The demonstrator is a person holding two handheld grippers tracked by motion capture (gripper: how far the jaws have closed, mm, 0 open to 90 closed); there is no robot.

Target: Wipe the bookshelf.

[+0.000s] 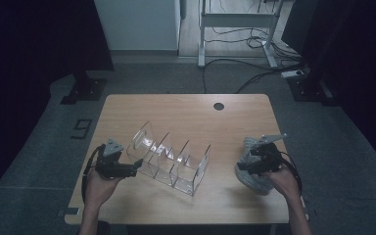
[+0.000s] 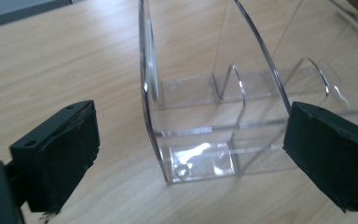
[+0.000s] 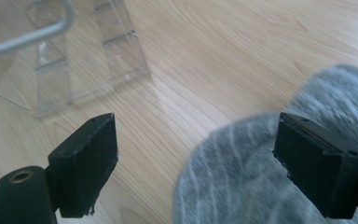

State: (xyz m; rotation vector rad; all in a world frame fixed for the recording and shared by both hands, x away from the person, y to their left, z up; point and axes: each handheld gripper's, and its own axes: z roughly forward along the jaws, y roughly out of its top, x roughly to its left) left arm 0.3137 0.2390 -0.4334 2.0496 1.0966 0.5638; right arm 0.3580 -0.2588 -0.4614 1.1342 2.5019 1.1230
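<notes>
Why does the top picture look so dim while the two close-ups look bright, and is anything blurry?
High view: dim, dark surroundings, table the one lit patch. Left gripper view: bright, with glare on the clear divided rack, its walls hard to trace. Right gripper view: bright wood grain, but the grey striped cloth between the open tongs is soft and smeared.

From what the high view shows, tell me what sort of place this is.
Probably a lab or workshop set up for recording, not a home. A small wooden table stands alone on grey carpet between dark curtains, loose cables trail across the floor behind it, and a metal desk frame stands beyond.
</notes>
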